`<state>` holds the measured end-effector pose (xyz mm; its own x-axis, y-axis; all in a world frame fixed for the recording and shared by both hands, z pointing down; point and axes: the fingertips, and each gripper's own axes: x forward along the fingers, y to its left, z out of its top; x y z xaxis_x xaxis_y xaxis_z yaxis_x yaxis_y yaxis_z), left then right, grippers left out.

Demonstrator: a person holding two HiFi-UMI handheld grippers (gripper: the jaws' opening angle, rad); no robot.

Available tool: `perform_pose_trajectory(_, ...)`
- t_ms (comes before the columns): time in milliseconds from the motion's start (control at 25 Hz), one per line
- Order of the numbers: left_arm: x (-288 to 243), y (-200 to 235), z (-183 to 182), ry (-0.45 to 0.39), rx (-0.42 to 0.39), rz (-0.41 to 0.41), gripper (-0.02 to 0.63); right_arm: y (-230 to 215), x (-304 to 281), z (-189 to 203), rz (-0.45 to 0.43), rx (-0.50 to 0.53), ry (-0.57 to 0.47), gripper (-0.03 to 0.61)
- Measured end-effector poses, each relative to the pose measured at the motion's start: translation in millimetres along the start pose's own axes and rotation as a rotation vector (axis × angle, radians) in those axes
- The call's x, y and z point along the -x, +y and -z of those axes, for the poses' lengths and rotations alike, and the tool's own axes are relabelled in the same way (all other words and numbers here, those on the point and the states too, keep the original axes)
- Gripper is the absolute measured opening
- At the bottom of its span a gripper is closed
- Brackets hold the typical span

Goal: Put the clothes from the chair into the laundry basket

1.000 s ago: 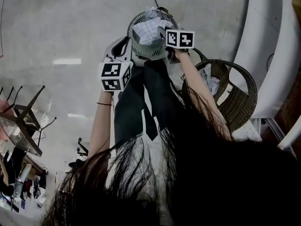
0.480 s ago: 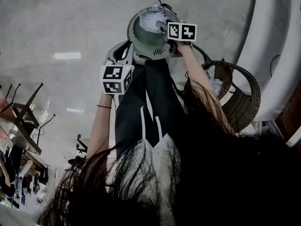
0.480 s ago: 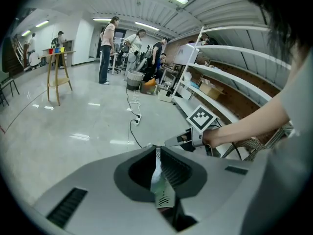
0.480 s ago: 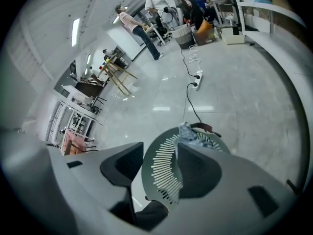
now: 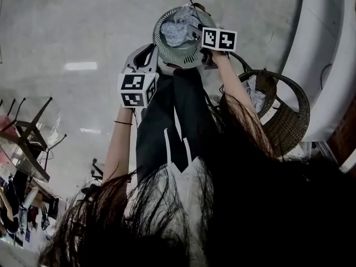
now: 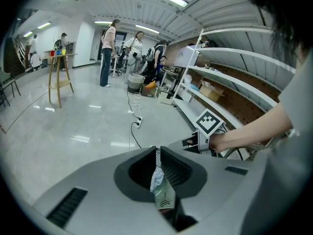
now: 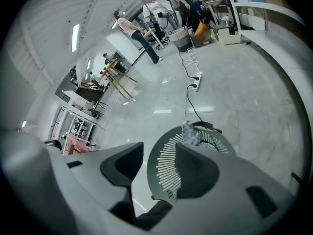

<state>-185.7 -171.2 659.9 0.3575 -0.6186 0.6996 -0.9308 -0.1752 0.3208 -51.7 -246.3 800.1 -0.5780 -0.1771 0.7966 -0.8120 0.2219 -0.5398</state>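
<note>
**Releasing a garment cleanly into the laundry basket**

I look steeply down past dark hair at a pale, glossy floor (image 5: 67, 26). At the right stands a wicker chair (image 5: 295, 102) with light clothes (image 5: 256, 99) lying in its seat. Just beside it, at the top of the head view, is the round slotted laundry basket (image 5: 167, 49), with a crumpled patterned garment (image 5: 177, 29) inside.

My left gripper (image 6: 157, 155) has its jaws pressed nearly together on the basket's slotted wall, and a scrap of pale cloth shows in the gap. My right gripper (image 7: 160, 148) hangs over the rim. Its jaws have just been opening and stand spread with nothing pinched, and the garment lies beyond them in the basket.

To do this well, I judge the left pinch should hold firm so the basket cannot tip. The right gripper should lift straight up with its jaws wide so no fold snags. I should see the garment sitting wholly below the rim before reaching for the chair.
</note>
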Motion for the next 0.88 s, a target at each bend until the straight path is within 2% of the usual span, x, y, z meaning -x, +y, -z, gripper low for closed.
perform_pose_trajectory(360,26,-14,-4,-0.022,-0.026,0.025,0.04,42,47,-2,-0.082,-0.013,-0.134,0.206)
perform_pose_trajectory(640,59,-19,-34,-0.1,-0.054,0.047,0.04,80,107,-15,-0.102,-0.008,-0.297,0.206)
perform_pose_trajectory(880,99,-24,-58,-0.164,-0.083,0.055,0.04,117,164,-11,-0.131,-0.017,-0.413,0.206)
